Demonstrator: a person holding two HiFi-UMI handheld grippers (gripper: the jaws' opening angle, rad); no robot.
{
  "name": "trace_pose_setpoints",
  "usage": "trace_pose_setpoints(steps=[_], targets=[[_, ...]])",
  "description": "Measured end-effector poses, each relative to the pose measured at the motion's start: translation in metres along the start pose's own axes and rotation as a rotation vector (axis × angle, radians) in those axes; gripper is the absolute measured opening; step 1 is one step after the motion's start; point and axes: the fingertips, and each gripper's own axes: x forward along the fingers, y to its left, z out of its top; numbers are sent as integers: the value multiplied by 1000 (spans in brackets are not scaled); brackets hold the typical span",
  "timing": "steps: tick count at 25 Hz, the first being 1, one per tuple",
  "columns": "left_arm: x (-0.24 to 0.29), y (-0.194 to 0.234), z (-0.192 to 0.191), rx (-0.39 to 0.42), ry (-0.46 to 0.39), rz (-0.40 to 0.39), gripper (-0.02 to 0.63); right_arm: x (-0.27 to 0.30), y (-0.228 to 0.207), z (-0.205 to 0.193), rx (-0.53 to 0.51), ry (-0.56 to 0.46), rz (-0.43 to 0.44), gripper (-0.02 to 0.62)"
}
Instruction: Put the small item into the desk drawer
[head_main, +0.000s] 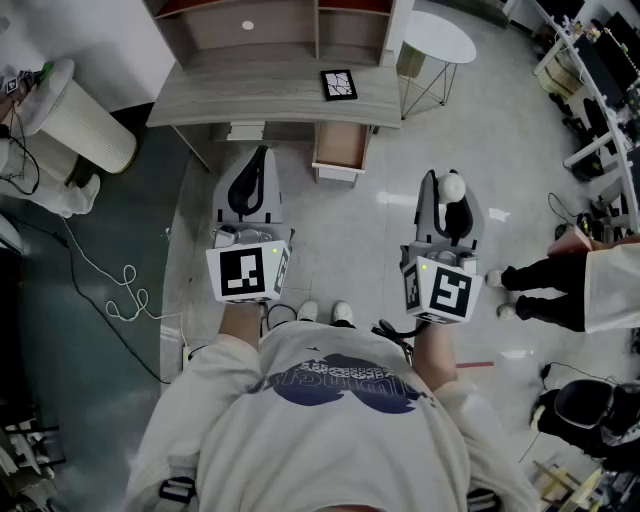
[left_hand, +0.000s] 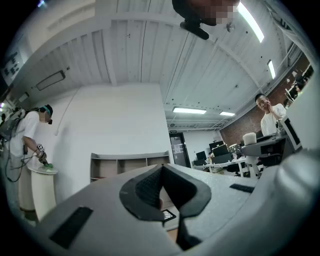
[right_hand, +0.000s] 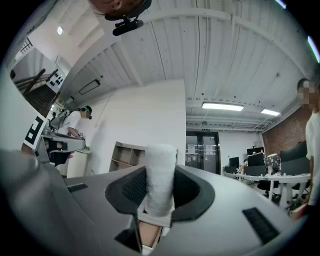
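A small white fuzzy cylinder (right_hand: 160, 175) stands upright between the black pads of my right gripper (right_hand: 161, 192), which is shut on it; in the head view its rounded top (head_main: 454, 187) shows at the tip of the right gripper (head_main: 452, 200). My left gripper (head_main: 257, 178) is shut with nothing between its pads (left_hand: 161, 192). Ahead stands a grey wooden desk (head_main: 270, 85) with its drawer (head_main: 340, 148) pulled open toward me, nearer the right gripper. Both grippers hover over the floor, short of the desk.
A black-and-white patterned card (head_main: 338, 84) lies on the desk top. A round white side table (head_main: 438, 38) stands to the right of the desk. A white ribbed bin (head_main: 80, 120) and a loose cable (head_main: 120, 290) are at left. Another person's legs (head_main: 540, 290) are at right.
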Motion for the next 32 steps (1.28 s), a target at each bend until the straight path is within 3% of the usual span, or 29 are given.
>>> trace_pose_setpoints(steps=[15, 16, 17, 18, 25, 32], targets=[[2, 4, -3, -25, 1, -10, 11, 4, 6, -1, 5, 6, 18, 117], [3, 2, -3, -37, 2, -23, 94, 4, 6, 0, 9, 4, 20, 117], [5, 1, -3, -45, 5, -37, 258, 4, 7, 1, 11, 2, 22, 117], [7, 0, -4, -44, 10, -49, 278, 5, 7, 1, 12, -1, 24, 117], [13, -5, -10, -25, 32, -72, 278, 10, 9, 3, 7, -8, 38, 117], [17, -1, -20, -22, 70, -41, 278, 14, -3, -11, 19, 21, 45, 117]])
